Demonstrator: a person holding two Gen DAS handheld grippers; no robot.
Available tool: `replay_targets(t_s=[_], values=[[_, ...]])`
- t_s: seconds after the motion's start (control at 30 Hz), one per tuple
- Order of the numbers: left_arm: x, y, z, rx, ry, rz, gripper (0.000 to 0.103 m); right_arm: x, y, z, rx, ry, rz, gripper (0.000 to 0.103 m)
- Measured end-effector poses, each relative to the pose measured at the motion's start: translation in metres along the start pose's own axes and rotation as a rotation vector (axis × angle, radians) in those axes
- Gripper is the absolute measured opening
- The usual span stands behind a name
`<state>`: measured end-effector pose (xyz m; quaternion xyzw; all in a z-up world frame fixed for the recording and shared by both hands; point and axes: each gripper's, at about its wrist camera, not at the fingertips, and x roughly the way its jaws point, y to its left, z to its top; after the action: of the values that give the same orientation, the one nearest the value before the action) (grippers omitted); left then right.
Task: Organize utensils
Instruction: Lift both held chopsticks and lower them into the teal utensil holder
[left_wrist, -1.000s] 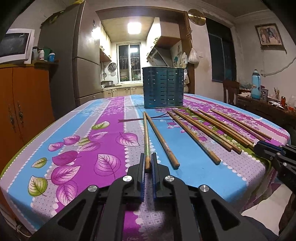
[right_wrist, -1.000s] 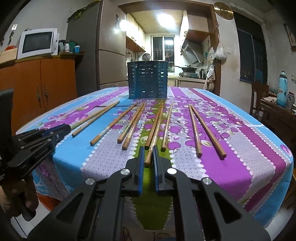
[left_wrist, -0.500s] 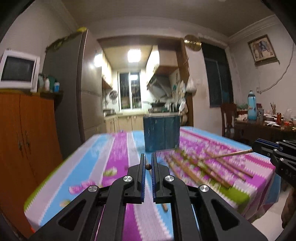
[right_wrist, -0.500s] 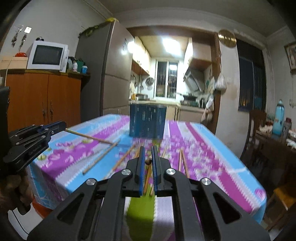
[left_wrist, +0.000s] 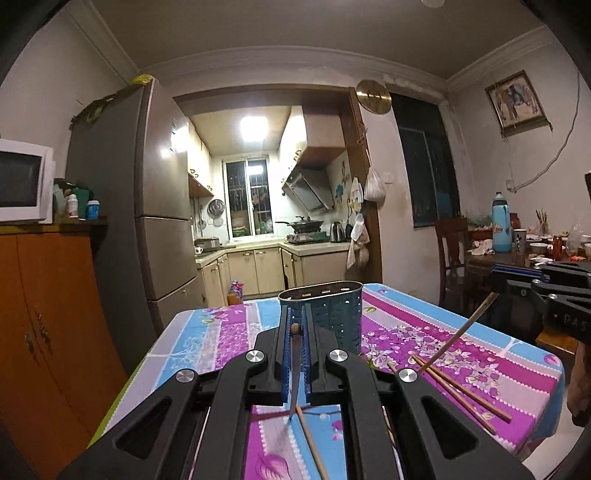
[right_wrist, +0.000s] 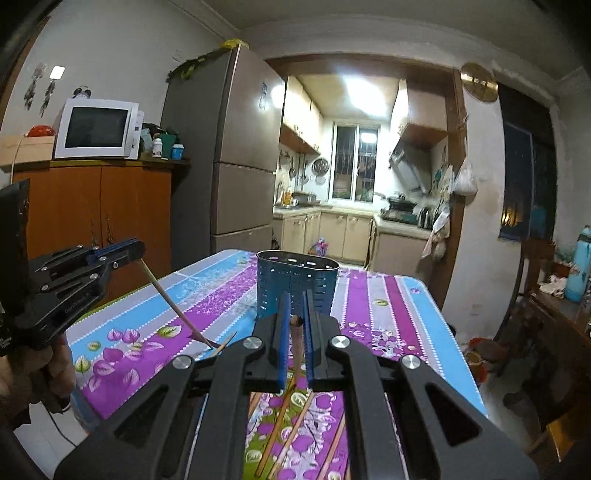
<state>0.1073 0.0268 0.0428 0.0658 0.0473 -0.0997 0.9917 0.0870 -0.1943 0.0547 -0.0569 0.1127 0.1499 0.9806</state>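
Both grippers, a second ago low at the table edge and clamped on the near ends of flat-lying chopsticks, have since risen together. Nearest us, the left gripper (left_wrist: 295, 328) is clenched on one chopstick (left_wrist: 294, 373), which hangs tip-down between its jaws; the right gripper (right_wrist: 296, 321) likewise pinches a second chopstick (right_wrist: 296, 354) by its thick end. In the left view that second stick slants down from the right gripper at 3 o'clock toward the cloth. Below, the remaining chopsticks (right_wrist: 280, 417) lie on the table (right_wrist: 373, 295) untouched. Farther off, at 12 o'clock, stands the blue holder (right_wrist: 297, 284), upright, its open top clear. We judge the pick-up complete: each stick now needs carrying forward and lowering, tip first, into the holder.
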Motion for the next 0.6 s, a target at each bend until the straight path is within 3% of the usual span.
replay_targets(t_s=[0.43,0.6], values=[[0.045,0.011,0.051,-0.023,0.071,-0.025,0.007,0.052,-0.029,0.050,0.045,0.093,0.074,0.005],[0.058,0.013,0.076,-0.044,0.089,-0.040,0.007,0.063,-0.039,0.067,0.068,0.091,0.080,0.005]])
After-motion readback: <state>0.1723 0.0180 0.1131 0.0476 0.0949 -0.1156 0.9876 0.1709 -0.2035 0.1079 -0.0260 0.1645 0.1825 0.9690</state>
